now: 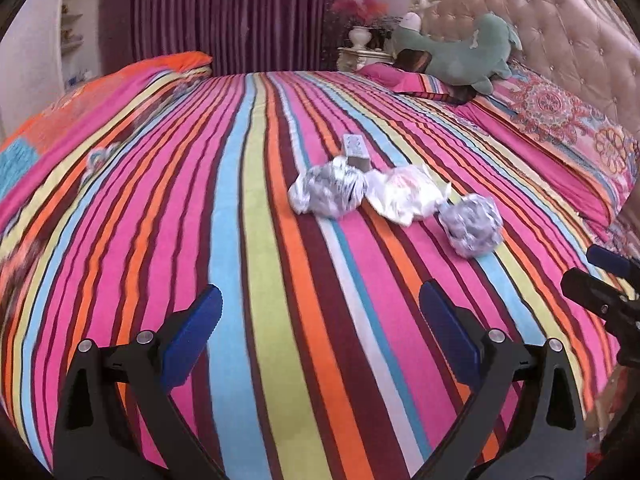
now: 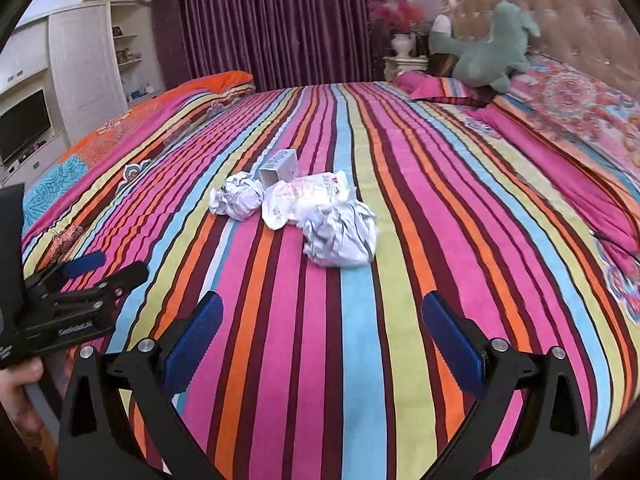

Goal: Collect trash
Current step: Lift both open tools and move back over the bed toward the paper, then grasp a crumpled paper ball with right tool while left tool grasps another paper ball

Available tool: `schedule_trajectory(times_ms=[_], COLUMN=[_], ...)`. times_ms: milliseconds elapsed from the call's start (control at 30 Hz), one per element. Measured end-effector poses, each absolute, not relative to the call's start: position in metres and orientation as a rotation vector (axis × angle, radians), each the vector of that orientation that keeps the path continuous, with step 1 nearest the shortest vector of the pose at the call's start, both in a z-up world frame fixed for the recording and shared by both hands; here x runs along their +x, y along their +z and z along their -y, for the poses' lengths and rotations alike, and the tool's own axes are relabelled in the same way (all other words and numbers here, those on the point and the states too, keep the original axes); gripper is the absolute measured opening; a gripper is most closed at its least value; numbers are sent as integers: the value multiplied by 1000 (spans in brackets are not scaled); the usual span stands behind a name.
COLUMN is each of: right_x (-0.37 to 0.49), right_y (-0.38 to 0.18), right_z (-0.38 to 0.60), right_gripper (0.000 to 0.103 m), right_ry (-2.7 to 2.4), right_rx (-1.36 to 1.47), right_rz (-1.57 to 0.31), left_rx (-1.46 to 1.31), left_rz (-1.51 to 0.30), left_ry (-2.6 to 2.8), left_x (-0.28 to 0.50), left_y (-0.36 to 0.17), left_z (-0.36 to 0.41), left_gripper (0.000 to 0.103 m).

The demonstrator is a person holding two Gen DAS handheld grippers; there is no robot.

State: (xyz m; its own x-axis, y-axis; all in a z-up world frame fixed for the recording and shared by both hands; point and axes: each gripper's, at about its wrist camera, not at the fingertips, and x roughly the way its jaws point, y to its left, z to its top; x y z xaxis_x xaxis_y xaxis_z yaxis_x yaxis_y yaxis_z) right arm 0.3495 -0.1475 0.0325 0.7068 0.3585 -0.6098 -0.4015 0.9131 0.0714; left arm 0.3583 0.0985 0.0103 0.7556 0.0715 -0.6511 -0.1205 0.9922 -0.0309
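Observation:
A cluster of trash lies mid-bed on the striped bedspread (image 1: pixel 256 280): a crumpled paper ball (image 1: pixel 328 192) on the left, a white wrapper (image 1: pixel 404 194) in the middle, a second paper ball (image 1: pixel 472 226) on the right and a small grey box (image 1: pixel 354 152) behind. In the right wrist view they are the left ball (image 2: pixel 238 196), wrapper (image 2: pixel 308 196), nearer ball (image 2: pixel 340 234) and box (image 2: pixel 280 166). My left gripper (image 1: pixel 320 300) is open and empty, short of the trash. My right gripper (image 2: pixel 322 308) is open and empty, just in front of the nearer ball.
A green plush toy (image 1: pixel 460 52) and pillows (image 1: pixel 568 120) rest against the tufted headboard (image 1: pixel 560 20) at the right. An orange pillow (image 2: pixel 216 80) lies at the far left of the bed. A nightstand with a vase (image 2: pixel 404 46), purple curtains and a TV cabinet (image 2: pixel 24 124) stand beyond.

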Motion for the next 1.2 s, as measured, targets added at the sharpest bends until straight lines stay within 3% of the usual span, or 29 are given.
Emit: schedule_trajectory(times_ms=[533,1133,1167,1200], right_x=[441,482,481,481], right_y=[6,-14,-16,-17], right_z=[127,106,103,102], right_gripper=[95,94,89,84], right_ry=[422,435,439,442], right_rx=[-46,-97,-113,-117], right_rz=[-814,-883,-891,-896], left_rx=[-22,-62,-71,-71], left_rz=[-759,-880,-894,-913], left_ry=[32,41,49,57], left_x=[480,552,554,556], left_y=[-2,-31,-33,-36], left_z=[-117,-123,-124,-124], left_gripper=[96,96,87,67])
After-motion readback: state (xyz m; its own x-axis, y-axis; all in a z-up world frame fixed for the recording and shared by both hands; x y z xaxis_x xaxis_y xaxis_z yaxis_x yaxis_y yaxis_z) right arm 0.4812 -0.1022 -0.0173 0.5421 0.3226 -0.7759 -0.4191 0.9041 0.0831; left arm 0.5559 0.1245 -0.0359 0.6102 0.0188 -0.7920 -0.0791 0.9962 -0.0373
